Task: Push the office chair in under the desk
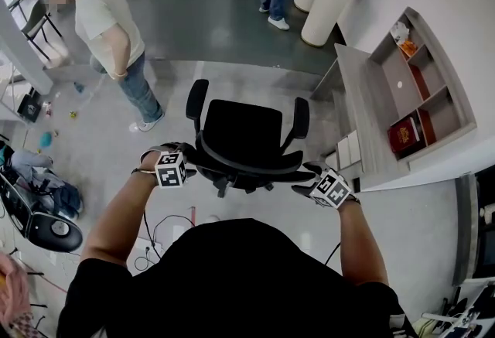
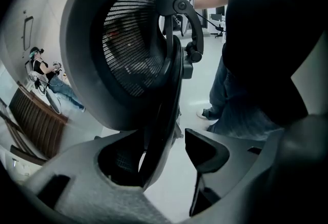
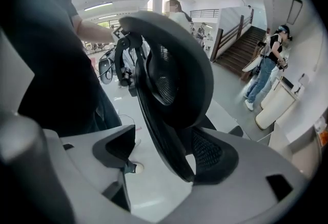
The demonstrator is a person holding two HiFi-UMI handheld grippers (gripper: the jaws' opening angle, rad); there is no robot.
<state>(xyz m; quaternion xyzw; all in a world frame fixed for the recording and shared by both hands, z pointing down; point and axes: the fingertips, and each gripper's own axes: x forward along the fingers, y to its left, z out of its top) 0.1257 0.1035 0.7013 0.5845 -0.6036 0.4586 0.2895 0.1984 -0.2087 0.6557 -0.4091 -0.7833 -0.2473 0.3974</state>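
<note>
**A:** How much room is there by the desk [image 1: 357,108]?

**B:** The office chair [image 1: 236,131] stands just off the desk's front edge, not under it. There is bare floor [image 1: 193,42] on the side away from the desk, and a standing person [image 1: 108,27] further out.

**A:** And the tongs?

**B:** Both are spread wide. The left gripper [image 1: 188,165] and the right gripper [image 1: 307,179] each straddle a side rim of the backrest [image 2: 128,48], and neither is pinching it.

**A:** Which way does it point?

**B:** The seat faces along the desk's edge, with the backrest's width running toward the desk.

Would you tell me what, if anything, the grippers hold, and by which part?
Nothing is held: the left gripper and right gripper are open, each straddling a side edge of the office chair's backrest.
</note>
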